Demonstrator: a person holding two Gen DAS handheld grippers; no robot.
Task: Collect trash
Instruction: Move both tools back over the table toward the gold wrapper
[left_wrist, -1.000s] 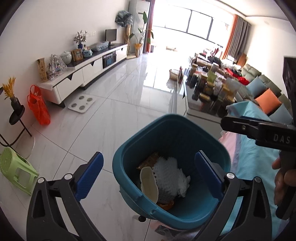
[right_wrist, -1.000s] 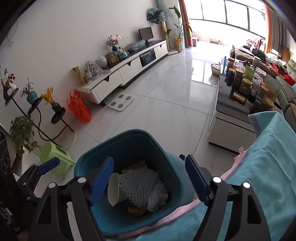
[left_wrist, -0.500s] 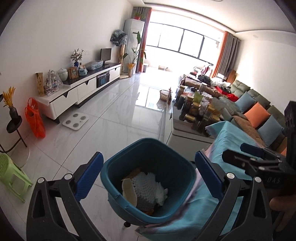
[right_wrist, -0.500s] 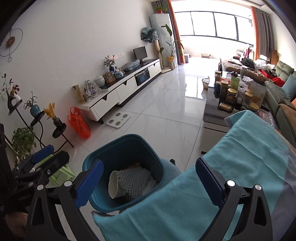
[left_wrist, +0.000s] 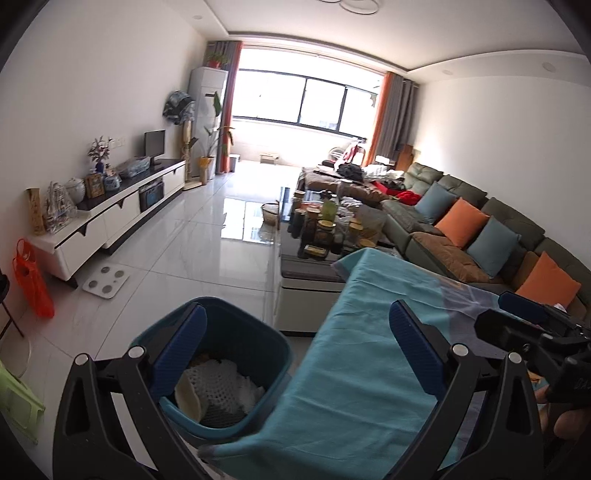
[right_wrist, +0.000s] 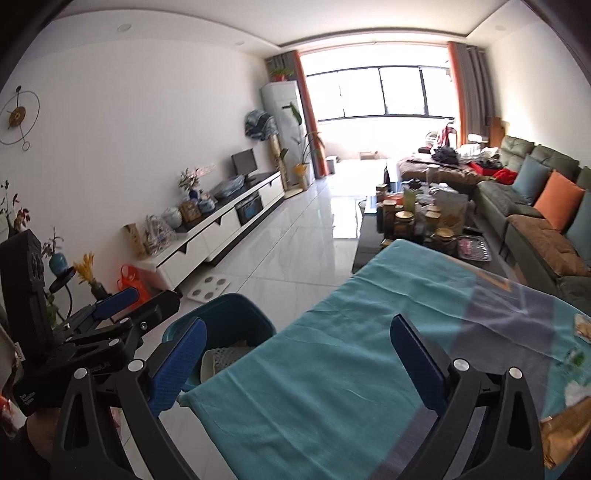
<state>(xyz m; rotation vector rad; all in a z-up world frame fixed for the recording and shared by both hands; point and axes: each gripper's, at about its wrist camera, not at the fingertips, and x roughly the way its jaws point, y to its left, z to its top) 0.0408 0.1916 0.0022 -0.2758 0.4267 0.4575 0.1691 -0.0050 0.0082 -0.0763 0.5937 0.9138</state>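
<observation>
Teal: 1 bin (left_wrist: 236, 332), 1 tablecloth (right_wrist: 351, 350).

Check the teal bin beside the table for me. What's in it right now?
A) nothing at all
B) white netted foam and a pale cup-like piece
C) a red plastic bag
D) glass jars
B: in the left wrist view the teal bin holds white netted foam with a pale cup-like piece leaning at its near wall; both claws are open and empty.

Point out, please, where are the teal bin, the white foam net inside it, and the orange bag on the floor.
teal bin (left_wrist: 275, 345): left wrist view, right side of its rim.
white foam net (left_wrist: 221, 380): left wrist view, middle of the mesh.
orange bag (left_wrist: 31, 284): left wrist view, middle of its body.
</observation>
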